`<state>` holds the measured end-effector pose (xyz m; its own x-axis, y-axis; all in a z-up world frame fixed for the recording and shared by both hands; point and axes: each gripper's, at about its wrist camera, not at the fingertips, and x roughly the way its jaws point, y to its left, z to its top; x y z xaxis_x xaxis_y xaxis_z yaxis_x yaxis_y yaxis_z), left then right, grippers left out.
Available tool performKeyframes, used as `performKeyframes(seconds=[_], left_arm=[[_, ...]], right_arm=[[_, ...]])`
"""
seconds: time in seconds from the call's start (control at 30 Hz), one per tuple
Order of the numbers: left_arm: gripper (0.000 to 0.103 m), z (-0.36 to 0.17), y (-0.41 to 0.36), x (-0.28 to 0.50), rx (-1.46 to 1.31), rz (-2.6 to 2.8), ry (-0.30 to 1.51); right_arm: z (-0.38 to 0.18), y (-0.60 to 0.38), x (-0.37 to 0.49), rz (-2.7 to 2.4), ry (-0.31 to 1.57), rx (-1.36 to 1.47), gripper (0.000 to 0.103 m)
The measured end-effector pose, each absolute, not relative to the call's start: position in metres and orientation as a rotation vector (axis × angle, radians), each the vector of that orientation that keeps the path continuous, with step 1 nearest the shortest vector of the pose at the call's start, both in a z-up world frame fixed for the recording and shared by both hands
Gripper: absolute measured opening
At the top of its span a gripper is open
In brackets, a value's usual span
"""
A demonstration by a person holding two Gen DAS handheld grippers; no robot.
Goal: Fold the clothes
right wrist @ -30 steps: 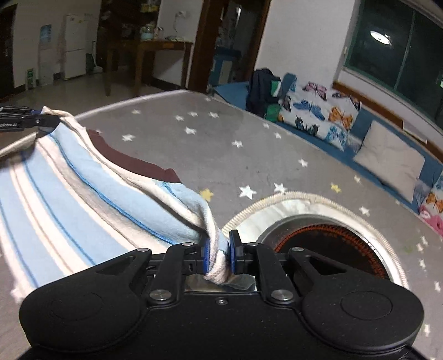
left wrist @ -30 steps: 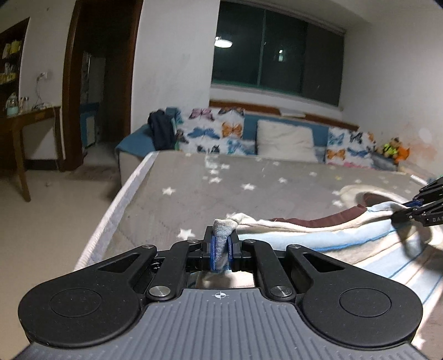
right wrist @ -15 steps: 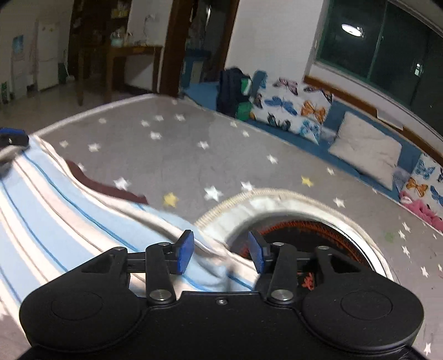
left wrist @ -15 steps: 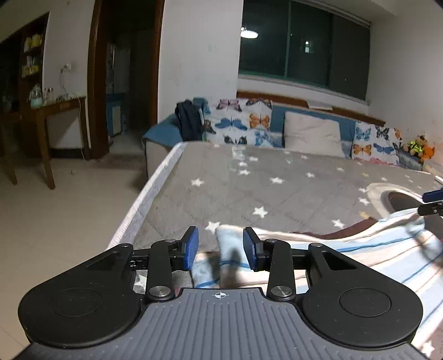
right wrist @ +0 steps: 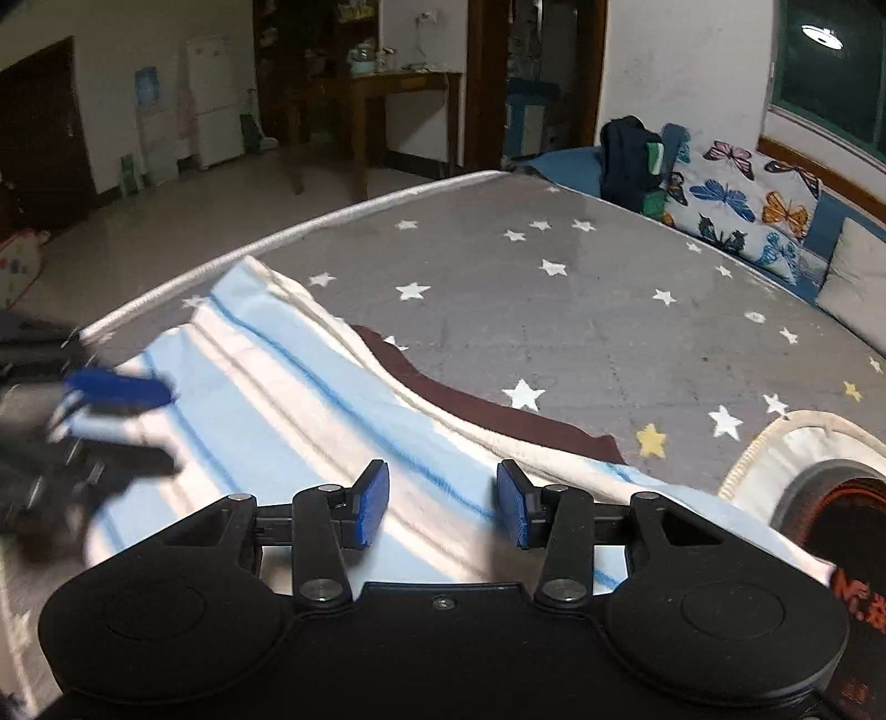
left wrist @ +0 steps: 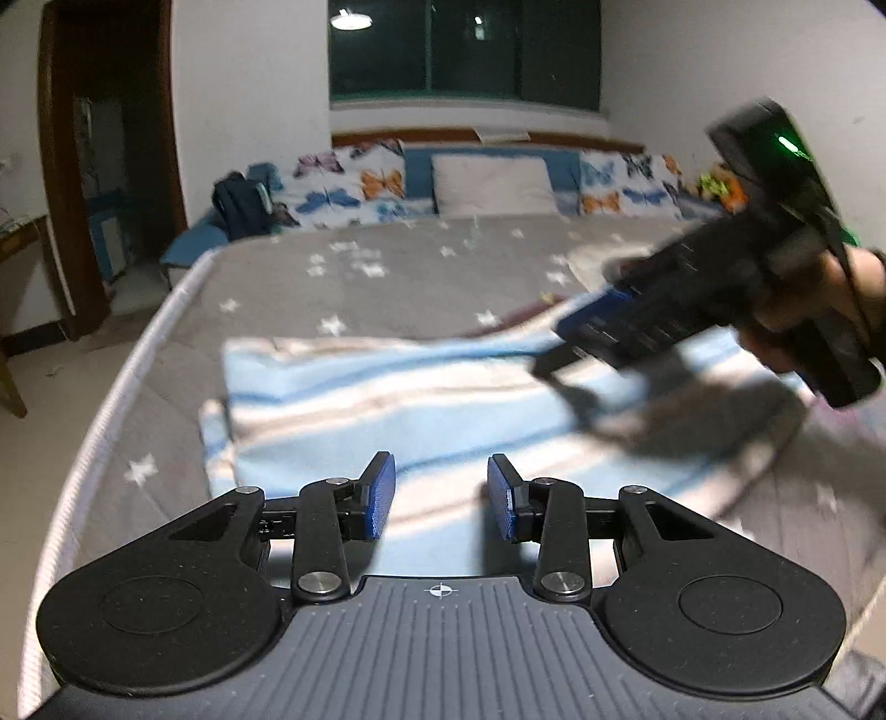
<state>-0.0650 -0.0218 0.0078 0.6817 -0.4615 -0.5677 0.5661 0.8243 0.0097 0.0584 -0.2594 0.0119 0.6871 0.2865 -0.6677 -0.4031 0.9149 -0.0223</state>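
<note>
Left wrist view: the left gripper [left wrist: 440,495] fills the lower centre of the frame with its jaws spread apart and nothing between the blue pads [left wrist: 378,498]. Just beyond them, across the middle of the frame, the striped cloth [left wrist: 387,399] lies flat on the bed [left wrist: 387,277]. At the right of the frame the right gripper [left wrist: 587,332], blurred, hangs over the cloth, held by a hand [left wrist: 853,310]. Along the upper centre, butterfly-print cushions [left wrist: 354,188] and a plain pillow [left wrist: 493,183] line the far edge below a dark window [left wrist: 465,50].

Right wrist view: the right gripper [right wrist: 443,512] occupies the lower centre, jaws likewise released and empty. The striped cloth [right wrist: 266,399] runs from the centre left down to the lower right. Only this view shows the dark brown layer [right wrist: 498,415] protruding from under its far edge, and a round rug-like item [right wrist: 803,459] at the lower right. The left gripper [right wrist: 111,387] appears blurred at the left edge. A wooden table [right wrist: 387,105] and a white refrigerator [right wrist: 213,99] stand in the upper left.
</note>
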Motion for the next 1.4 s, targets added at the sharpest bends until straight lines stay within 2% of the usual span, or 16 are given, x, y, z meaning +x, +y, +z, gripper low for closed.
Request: performKeyframes(seconds=[0.3,0.67,1.4], left_arm=[[0.040,-0.003,-0.017,-0.070,0.204,-0.604,0.571],[0.043,0.000,-0.020,-0.066,0.201,-0.608,0.572],[0.046,-0.001,-0.020,-0.063,0.200,-0.611,0.576]], right_arm=[[0.006,-0.246,0.082,0.335,0.725,-0.146,0.046],[0.005,-0.244,0.060,0.397,0.709,-0.161,0.047],[0.011,-0.304,0.025,0.274,0.668,-0.087,0.047]])
